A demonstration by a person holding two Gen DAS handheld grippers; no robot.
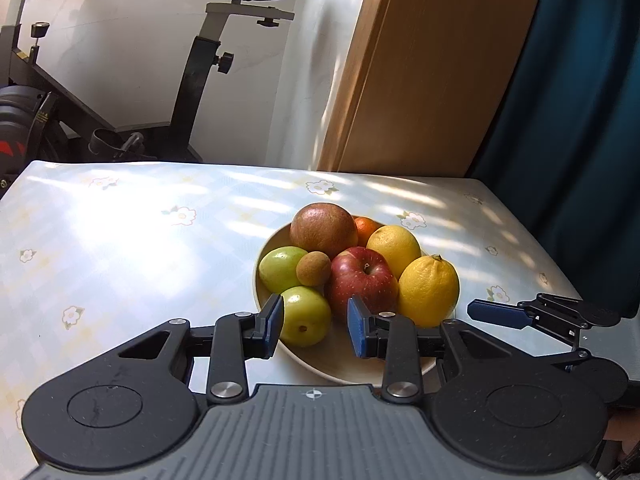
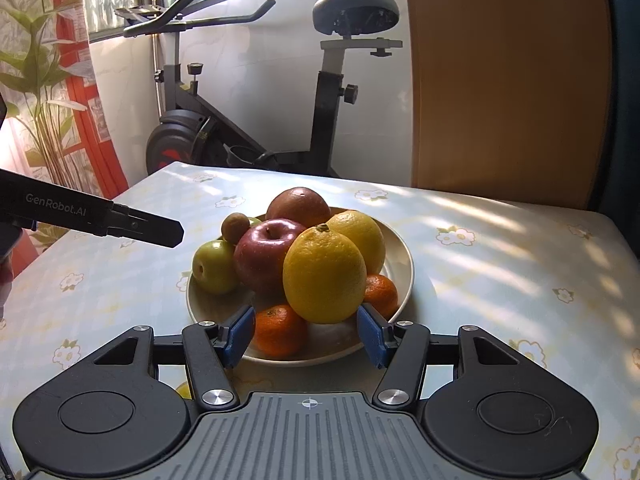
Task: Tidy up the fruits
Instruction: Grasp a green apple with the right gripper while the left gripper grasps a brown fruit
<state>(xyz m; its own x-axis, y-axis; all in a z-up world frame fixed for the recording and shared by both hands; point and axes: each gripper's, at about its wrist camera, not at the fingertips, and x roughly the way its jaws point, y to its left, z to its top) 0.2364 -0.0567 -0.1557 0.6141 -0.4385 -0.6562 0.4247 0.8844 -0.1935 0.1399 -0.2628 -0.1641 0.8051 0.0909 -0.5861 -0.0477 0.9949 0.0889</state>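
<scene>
Hovering both tools at the near edge of the plate [image 2: 402, 256], you have every fruit piled on it in the middle of the table [image 1: 120, 240], and neither tool grips anything. Your left tool [image 1: 315, 330] has its pads apart, and the green fruit [image 1: 305, 315] sits straight ahead between them, at the plate's near-left edge. Its long axis looks to run roughly toward you, though the left pad hides part of it, so treat that as likely. Your right tool [image 2: 306, 334] is spread wide as well, with the big lemon [image 2: 324, 274] dead ahead and a mandarin [image 2: 280, 330] low beside the left pad.

For the green fruit your left hand is clearly nearer; the right would have to cross over the red apple [image 1: 362, 278]. A short push forward and down should bring the pads alongside it.

Mind the small brown fruit [image 1: 313, 268] resting just behind it, against the second green fruit [image 1: 282, 269]; it may roll once its neighbour is lifted. The lemon leans on the apple too.
</scene>
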